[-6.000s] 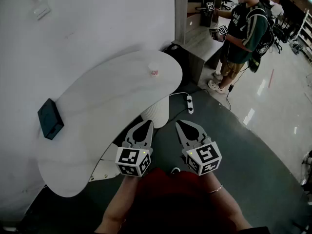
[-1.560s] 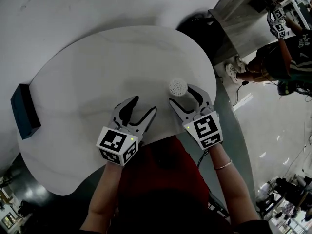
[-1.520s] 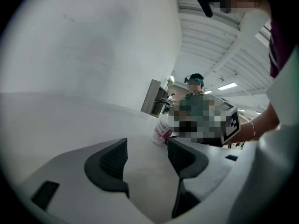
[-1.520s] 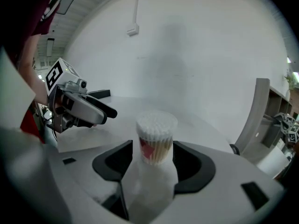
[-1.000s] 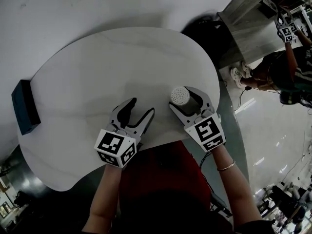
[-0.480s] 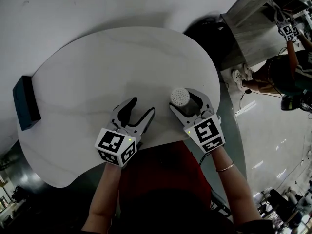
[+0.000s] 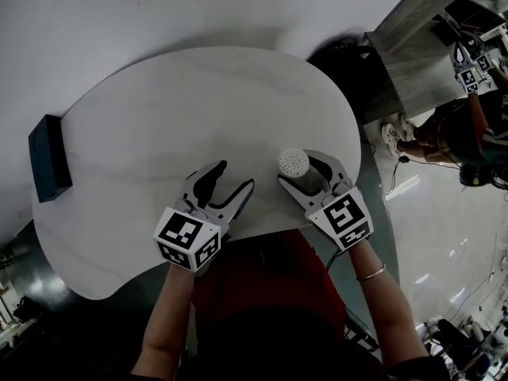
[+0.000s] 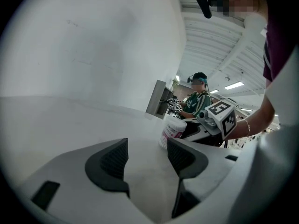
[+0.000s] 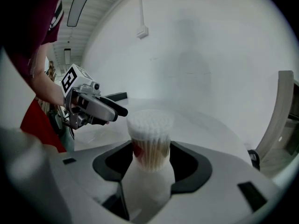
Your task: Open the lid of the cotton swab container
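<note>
From the head view, the cotton swab container (image 7: 294,163) stands near the table (image 7: 159,117) edge closest to you, inside your right gripper (image 7: 306,170). Your left gripper (image 7: 232,176) rests beside it, apart from it.

In the left gripper view, those jaws stand apart with only bare table between them.

In the right gripper view, the pads (image 9: 179,164) press the container's sides, so the body looks clamped. The lid appears still on, so opening it is all left to do.
</note>
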Tool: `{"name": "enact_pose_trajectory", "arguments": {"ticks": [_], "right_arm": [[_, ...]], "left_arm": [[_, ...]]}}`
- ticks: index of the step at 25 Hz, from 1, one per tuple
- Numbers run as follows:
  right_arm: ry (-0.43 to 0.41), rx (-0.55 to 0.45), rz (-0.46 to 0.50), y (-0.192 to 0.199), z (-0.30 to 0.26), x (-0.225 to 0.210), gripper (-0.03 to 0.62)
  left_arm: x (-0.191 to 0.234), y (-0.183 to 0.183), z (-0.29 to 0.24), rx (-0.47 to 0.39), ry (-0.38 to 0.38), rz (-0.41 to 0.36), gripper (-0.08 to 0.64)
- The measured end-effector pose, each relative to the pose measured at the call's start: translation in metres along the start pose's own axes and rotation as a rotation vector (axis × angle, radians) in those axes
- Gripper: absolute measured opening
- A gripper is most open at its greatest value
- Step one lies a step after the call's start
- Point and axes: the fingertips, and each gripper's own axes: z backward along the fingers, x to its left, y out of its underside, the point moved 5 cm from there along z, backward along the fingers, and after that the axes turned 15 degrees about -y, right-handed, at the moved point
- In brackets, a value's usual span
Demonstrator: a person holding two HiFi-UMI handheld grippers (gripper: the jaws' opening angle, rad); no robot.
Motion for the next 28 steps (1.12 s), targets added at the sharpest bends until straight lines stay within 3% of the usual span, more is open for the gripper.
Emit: {"name": "enact_pose_trajectory", "arguments": {"ticks": [6,15,28], "right_arm": [[-0.072,-0.041,-0.051,-0.010,0.000,0.011,0.256],[-0.192,-0.041,0.004,-0.034,-0.009,0.043,0.256],[-0.343,0.010,0.135,-0.051,-0.032,0.098,0.256]], "left_arm": [[-0.006,-0.013,0.010,-0.045,0.048,-0.032,0.247],[-0.020,-0.029,0.040,-0.134,0.158,-0.095,0.253],[-0.037,-0.034,0.069,-0.121,0.336,-0.354,0.298]]}}
